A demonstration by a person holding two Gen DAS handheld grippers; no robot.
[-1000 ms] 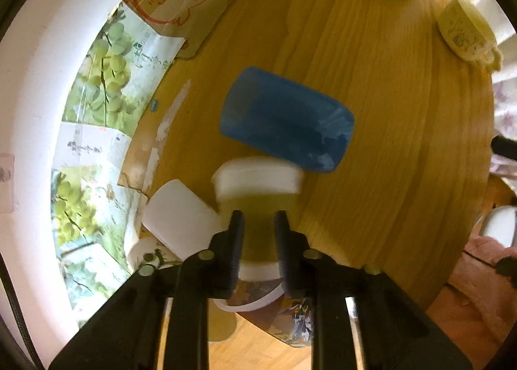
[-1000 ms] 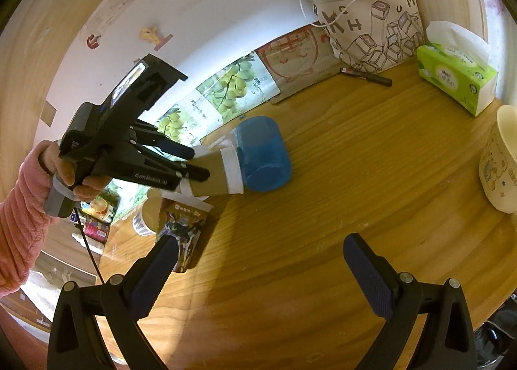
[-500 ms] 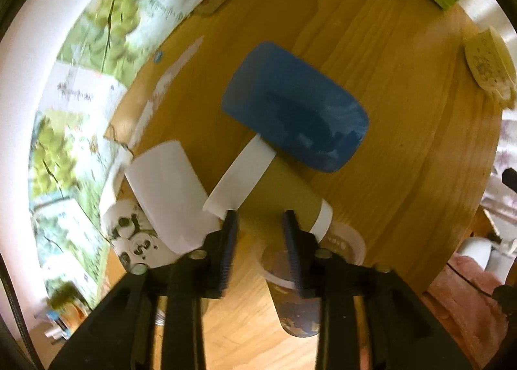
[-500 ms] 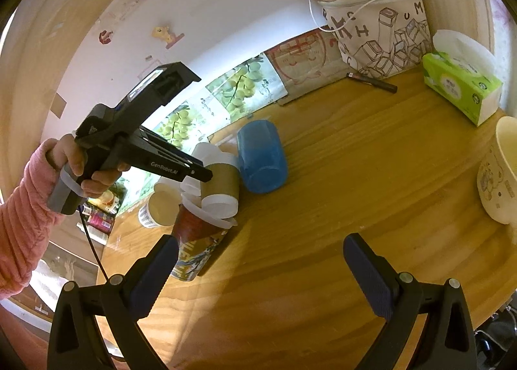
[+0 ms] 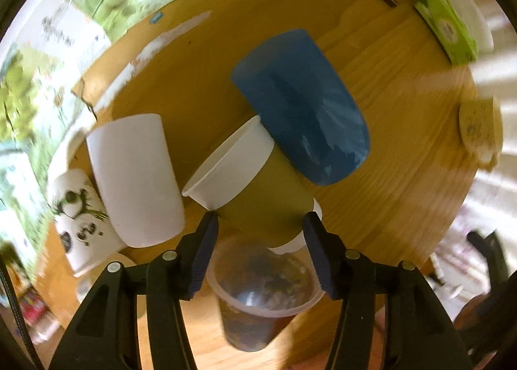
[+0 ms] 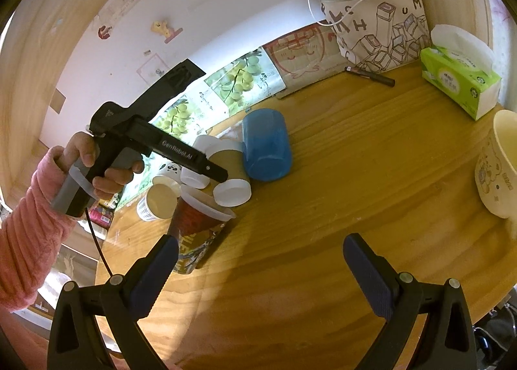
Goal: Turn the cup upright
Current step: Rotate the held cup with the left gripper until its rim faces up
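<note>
A paper cup with a brown sleeve and white ends [image 5: 258,189] lies on its side on the wooden table [image 5: 404,130], leaning against a blue plastic cup [image 5: 300,104] that also lies on its side. My left gripper [image 5: 260,240] is open just behind the paper cup, its fingers on either side, not gripping. In the right wrist view the paper cup [image 6: 231,189] lies beside the blue cup [image 6: 266,145] under the left gripper [image 6: 223,177]. My right gripper [image 6: 258,266] is open and empty over the near table.
A white cup [image 5: 135,176] and a panda-print cup [image 5: 77,218] lie left of the paper cup. A printed cup with a clear rim [image 5: 258,299] stands below my left gripper. A cream mug [image 6: 497,169], tissue box [image 6: 458,79], pen [image 6: 370,74] and tote bag [image 6: 378,37] are at right and back.
My left gripper opened and let go of the paper cup, which now lies on its side against the blue cup. The right gripper stayed still.
</note>
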